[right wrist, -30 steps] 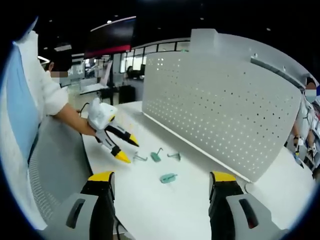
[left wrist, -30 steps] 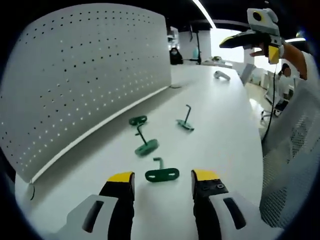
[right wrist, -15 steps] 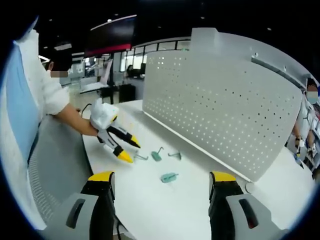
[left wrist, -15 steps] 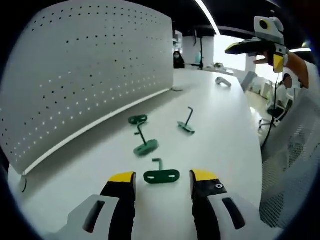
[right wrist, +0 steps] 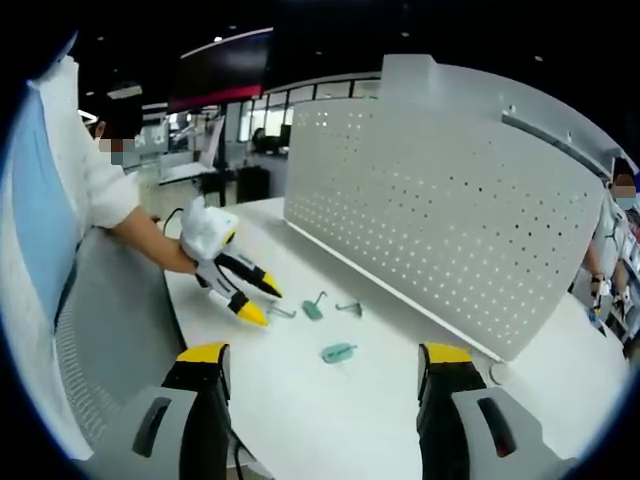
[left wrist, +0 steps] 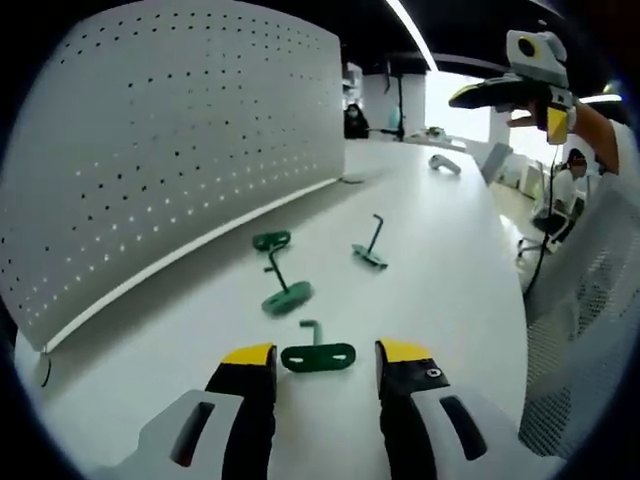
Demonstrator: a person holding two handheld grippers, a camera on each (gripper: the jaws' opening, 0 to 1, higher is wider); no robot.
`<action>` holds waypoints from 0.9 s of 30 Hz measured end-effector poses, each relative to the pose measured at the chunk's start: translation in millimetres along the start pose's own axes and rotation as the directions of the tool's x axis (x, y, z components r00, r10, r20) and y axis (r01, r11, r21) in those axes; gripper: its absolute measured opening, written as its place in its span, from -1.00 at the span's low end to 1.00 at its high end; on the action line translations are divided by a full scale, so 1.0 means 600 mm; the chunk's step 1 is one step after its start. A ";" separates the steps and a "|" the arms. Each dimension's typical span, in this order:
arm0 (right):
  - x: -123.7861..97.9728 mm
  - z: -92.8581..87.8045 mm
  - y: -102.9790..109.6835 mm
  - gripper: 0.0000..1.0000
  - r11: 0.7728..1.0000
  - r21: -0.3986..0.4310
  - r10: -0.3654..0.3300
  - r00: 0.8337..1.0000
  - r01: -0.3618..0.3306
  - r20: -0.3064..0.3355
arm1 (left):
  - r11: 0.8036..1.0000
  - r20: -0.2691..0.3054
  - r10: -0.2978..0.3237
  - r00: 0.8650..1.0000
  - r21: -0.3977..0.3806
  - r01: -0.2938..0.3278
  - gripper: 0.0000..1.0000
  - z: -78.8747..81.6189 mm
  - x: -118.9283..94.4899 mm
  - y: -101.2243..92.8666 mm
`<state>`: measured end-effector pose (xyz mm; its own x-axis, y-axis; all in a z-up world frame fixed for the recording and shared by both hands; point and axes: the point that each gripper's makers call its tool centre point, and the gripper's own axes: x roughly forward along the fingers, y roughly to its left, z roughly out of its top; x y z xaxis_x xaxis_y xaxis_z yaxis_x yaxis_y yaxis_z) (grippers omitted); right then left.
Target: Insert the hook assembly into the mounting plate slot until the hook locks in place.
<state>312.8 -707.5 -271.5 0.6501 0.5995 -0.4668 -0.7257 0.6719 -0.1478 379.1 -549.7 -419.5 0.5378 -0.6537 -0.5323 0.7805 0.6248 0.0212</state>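
Left claw (left wrist: 320, 360) sits low over the white tabletop (left wrist: 440, 250), jaws apart w/ nothing between the pads; a green mounting plate (left wrist: 318, 356) lies flat on the tabletop just ahead of the yellow tips, between them. Beyond that plate, toward the white pegboard (left wrist: 170, 150): a green hook assembly (left wrist: 286, 293) w/ its rod lying along the surface, another green plate (left wrist: 271, 240) nearer the pegboard, and a 3rd hook piece (left wrist: 370, 245) w/ its rod angled up, off to the side. All four apart from each other. Right claw (right wrist: 325, 375) is held high above the tabletop, jaws wide apart, empty. In the right gripper view the left claw (right wrist: 262, 302) is beside the green pieces, held by a person's hand (right wrist: 185, 262).
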 end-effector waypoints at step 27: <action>0.002 0.000 0.001 0.53 1.000 0.000 0.001 1.000 -0.001 -0.003 | 1.000 -0.017 -0.003 1.000 0.020 0.003 -0.38 -0.006 0.004 0.001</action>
<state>313.0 -706.4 -272.0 0.6487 0.5987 -0.4698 -0.7262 0.6716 -0.1470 379.9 -549.3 -423.9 0.5300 -0.6480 -0.5470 0.7884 0.6141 0.0364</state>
